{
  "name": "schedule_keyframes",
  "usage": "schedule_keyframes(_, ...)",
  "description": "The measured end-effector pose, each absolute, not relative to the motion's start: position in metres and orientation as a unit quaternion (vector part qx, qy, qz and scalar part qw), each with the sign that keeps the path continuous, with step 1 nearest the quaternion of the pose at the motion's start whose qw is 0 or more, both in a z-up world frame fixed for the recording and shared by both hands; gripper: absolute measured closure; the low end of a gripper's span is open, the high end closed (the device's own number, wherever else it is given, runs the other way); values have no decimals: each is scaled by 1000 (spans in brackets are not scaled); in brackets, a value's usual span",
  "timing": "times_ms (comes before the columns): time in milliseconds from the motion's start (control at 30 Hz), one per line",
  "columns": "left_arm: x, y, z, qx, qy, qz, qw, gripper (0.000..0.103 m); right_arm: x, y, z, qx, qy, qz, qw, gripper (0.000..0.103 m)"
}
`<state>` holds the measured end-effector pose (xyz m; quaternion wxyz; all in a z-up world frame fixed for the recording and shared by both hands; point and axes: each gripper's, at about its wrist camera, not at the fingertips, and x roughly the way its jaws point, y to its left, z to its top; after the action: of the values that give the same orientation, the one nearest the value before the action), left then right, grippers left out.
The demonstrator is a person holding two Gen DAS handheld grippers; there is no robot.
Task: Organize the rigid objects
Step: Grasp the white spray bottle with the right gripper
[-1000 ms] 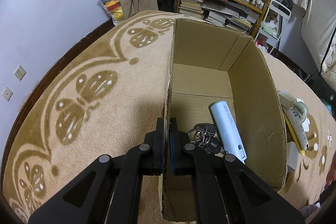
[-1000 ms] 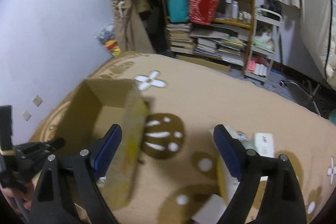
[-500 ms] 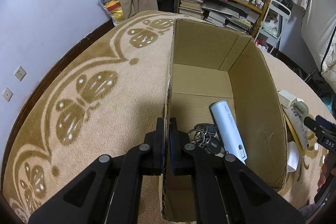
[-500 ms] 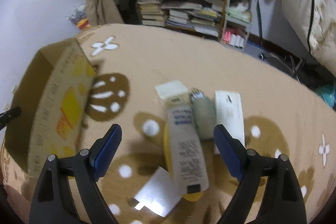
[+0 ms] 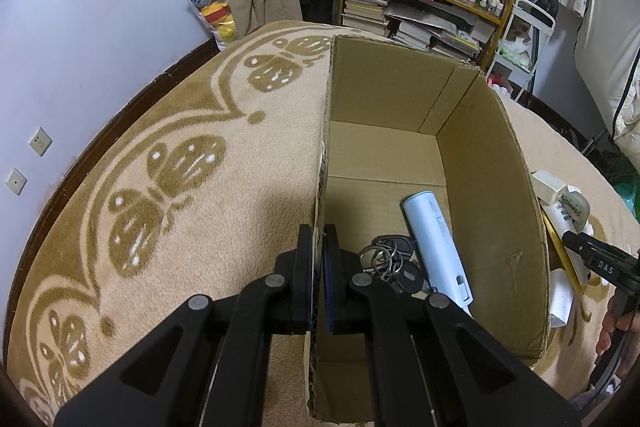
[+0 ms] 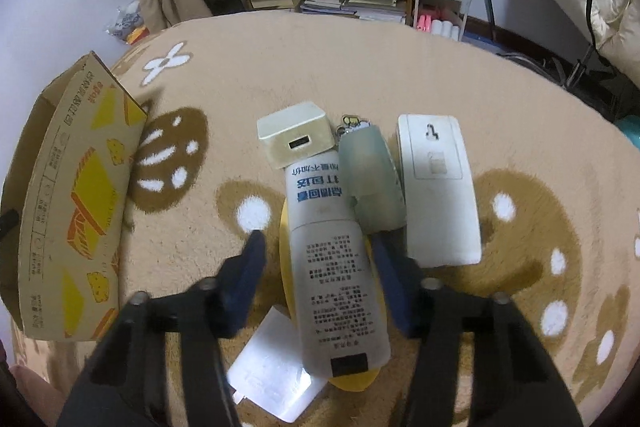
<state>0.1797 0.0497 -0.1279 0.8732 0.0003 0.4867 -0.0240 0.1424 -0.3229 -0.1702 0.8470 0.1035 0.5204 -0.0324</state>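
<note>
Right claw closing around the white tube

Right claw (image 6: 316, 259), at lower centre, having descended, is narrowing astride the white tube (image 6: 332, 255), not yet pressing; left claw (image 5: 317, 259) is staying clenched on the cardboard box (image 5: 496, 187) wall.

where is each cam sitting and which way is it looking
Left wrist: sits on the left gripper, looking steeply down into the cardboard box; its fingers are shut on the box's wall.
Right wrist: sits on the right gripper, looking steeply down at the white tube on the rug; its fingers are closing astride the tube.
Shared: the box, the tube, the rug and the bookshelf.
</note>
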Motion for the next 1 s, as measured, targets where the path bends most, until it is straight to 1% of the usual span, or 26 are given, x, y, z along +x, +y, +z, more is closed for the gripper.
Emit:
schedule_keyframes(167, 179, 50, -128, 2, 486, -24, 873, 98, 147, -321, -177, 99, 523, -39, 845, 51)
schedule_keyframes(200, 179, 50, -128, 2, 486, -23, 873, 98, 148, -320, -179, 93, 524, -44, 845, 55)
schedule_keyframes(333, 179, 50, -128, 1, 487, -23, 873, 98, 144, -315, -174, 73, 519, -42, 850, 59)
schedule_keyframes(633, 179, 50, -128, 1, 487, -24, 873, 98, 123, -311, -152, 81, 511, -61, 853, 59)
schedule_keyframes(833, 179, 49, -127, 3, 486, -23, 874, 98, 112, -302, -127, 74, 479, -54, 873, 59)
schedule_keyframes(1000, 178, 49, -127, 4, 486, -22, 873, 98, 112, -293, -117, 77, 463, -38, 882, 59)
